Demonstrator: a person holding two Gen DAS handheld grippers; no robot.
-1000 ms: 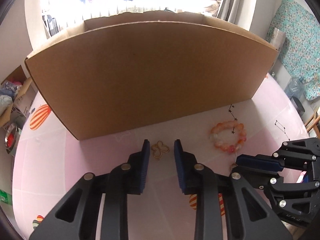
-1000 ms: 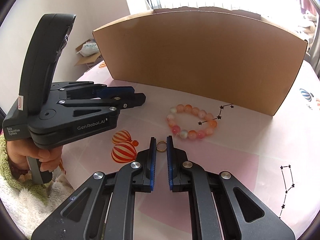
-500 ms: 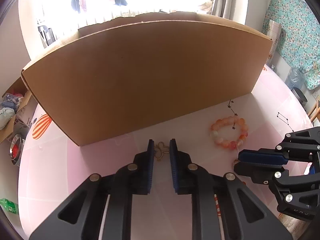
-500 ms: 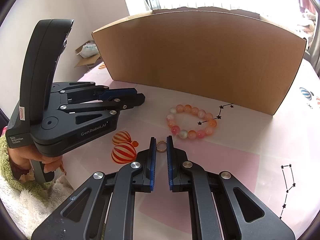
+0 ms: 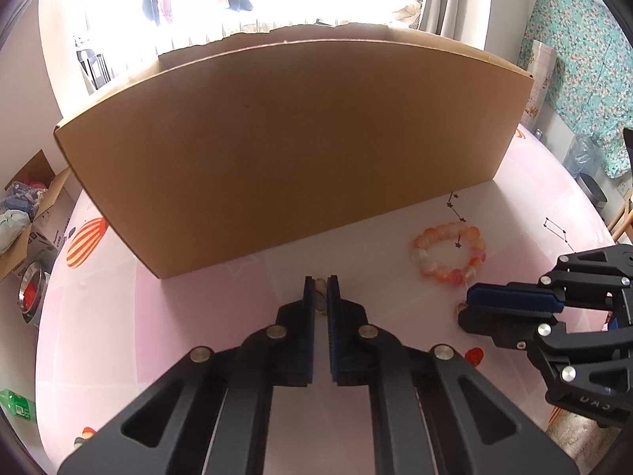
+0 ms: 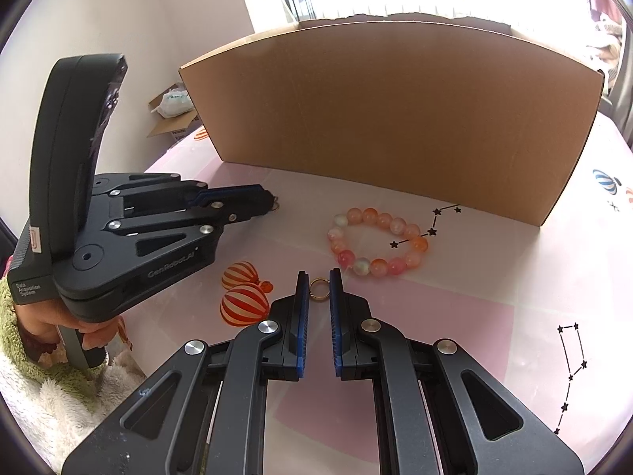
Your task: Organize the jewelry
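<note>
While the box (image 5: 292, 150) is stood behind, the bracelet (image 6: 378, 241) is left flat just beyond the right gripper (image 6: 319, 291), narrowly parted around the ring (image 6: 318, 289); the left gripper (image 5: 321, 291) is pinched on a charm (image 5: 321, 297).

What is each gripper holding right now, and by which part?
Left gripper: shut on the gold clover-shaped charm, gripped across its sides. Right gripper: small gold ring between its fingers, contact unclear.

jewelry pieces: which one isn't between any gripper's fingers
The beaded bracelet: it lies free on the table, while the gold ring sits between the right gripper fingers and the left gripper pinches the other gold piece.
</note>
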